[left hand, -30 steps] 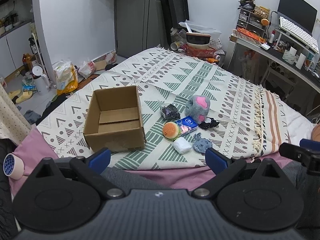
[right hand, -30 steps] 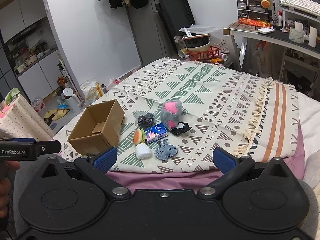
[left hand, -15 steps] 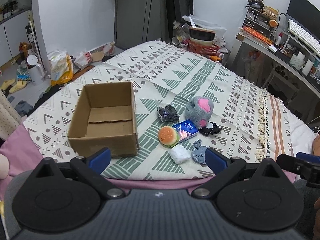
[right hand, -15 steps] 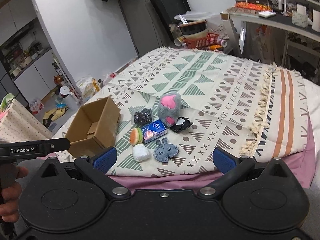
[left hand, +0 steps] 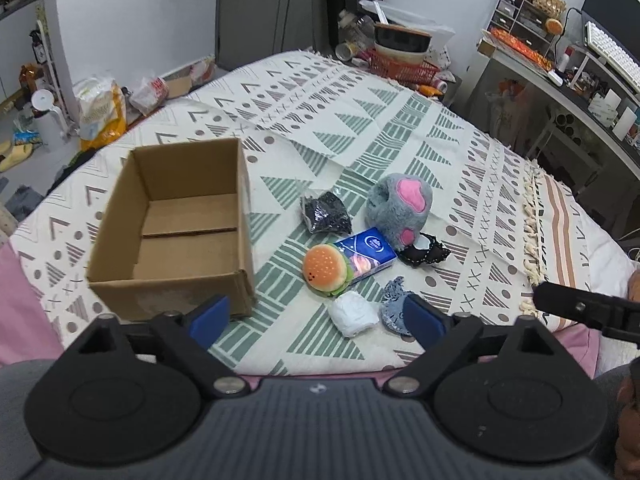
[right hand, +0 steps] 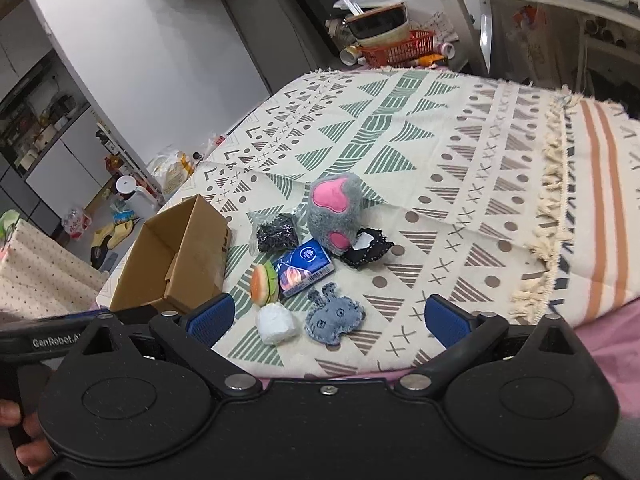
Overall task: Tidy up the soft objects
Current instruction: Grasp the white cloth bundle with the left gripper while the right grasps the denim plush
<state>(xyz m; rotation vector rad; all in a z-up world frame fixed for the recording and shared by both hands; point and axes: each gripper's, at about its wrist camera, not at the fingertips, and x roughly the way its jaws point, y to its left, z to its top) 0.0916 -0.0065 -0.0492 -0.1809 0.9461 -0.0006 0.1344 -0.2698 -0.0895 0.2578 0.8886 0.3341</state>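
An empty cardboard box (left hand: pixel 176 224) (right hand: pixel 180 260) stands on the patterned blanket (left hand: pixel 360 128). To its right lie a grey and pink plush paw (left hand: pixel 402 208) (right hand: pixel 334 210), a burger plush (left hand: pixel 326 268) (right hand: pixel 264 284), a blue tissue pack (left hand: pixel 366 252) (right hand: pixel 304 266), a black glittery pouch (left hand: pixel 326 212) (right hand: pixel 278 232), a black fabric piece (left hand: pixel 424 250) (right hand: pixel 366 250), a white soft lump (left hand: pixel 354 314) (right hand: pixel 276 324) and a blue-grey felt animal (left hand: pixel 390 304) (right hand: pixel 334 318). My left gripper (left hand: pixel 316 318) is open near the bed's front edge, between box and toys. My right gripper (right hand: pixel 328 318) is open over the nearest toys.
A cluttered desk (left hand: pixel 580 80) stands at the right. A red basket (left hand: pixel 400 68) with bowls sits beyond the bed's far end. Bags and bottles (left hand: pixel 96 108) lie on the floor at the left. The blanket's fringe (right hand: pixel 548 184) marks its right border.
Both grippers have moved forward and tilted down toward the bed, so the box and toys look larger and nearer. Nothing has been picked up.
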